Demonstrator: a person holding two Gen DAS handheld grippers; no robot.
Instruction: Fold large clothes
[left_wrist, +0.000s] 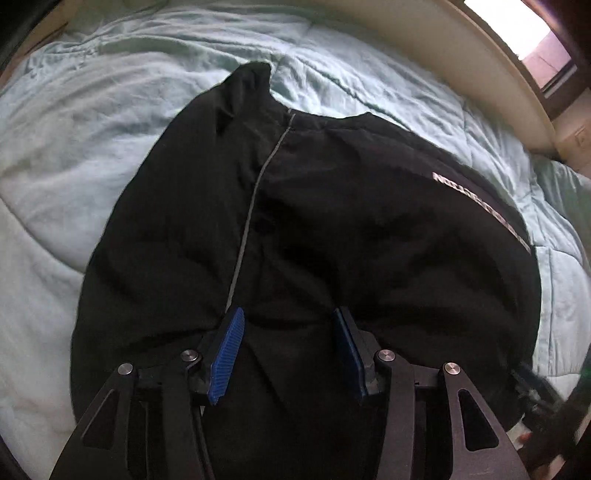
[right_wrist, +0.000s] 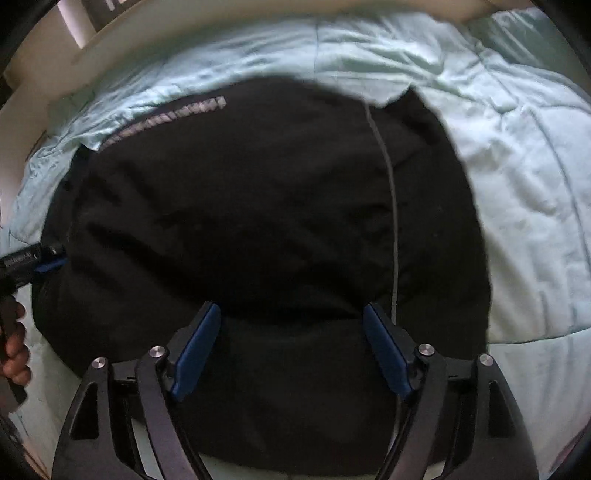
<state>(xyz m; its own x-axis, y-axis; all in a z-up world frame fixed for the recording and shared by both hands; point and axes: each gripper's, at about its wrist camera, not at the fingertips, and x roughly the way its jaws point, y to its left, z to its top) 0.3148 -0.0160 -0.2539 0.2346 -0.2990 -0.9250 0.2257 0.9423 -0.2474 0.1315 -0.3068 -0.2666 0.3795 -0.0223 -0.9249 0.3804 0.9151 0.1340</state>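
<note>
A large black garment (left_wrist: 332, 229) with a thin grey stripe and a strip of pale lettering (left_wrist: 484, 206) lies spread on a light blue bed cover (left_wrist: 92, 166). It fills the right wrist view too (right_wrist: 240, 221), lettering at its far left (right_wrist: 166, 116). My left gripper (left_wrist: 288, 317) is open, its blue pads (left_wrist: 227, 354) just above the near part of the cloth, nothing between them. My right gripper (right_wrist: 291, 314) is open over the near part of the garment, also empty. The left gripper also shows at the left edge of the right wrist view (right_wrist: 48, 262).
The light blue cover (right_wrist: 517, 166) is wrinkled and surrounds the garment. A cream bed frame (left_wrist: 480, 66) curves along the far side, with a window (left_wrist: 532, 40) beyond it. A hand (right_wrist: 14, 343) shows at the left edge of the right wrist view.
</note>
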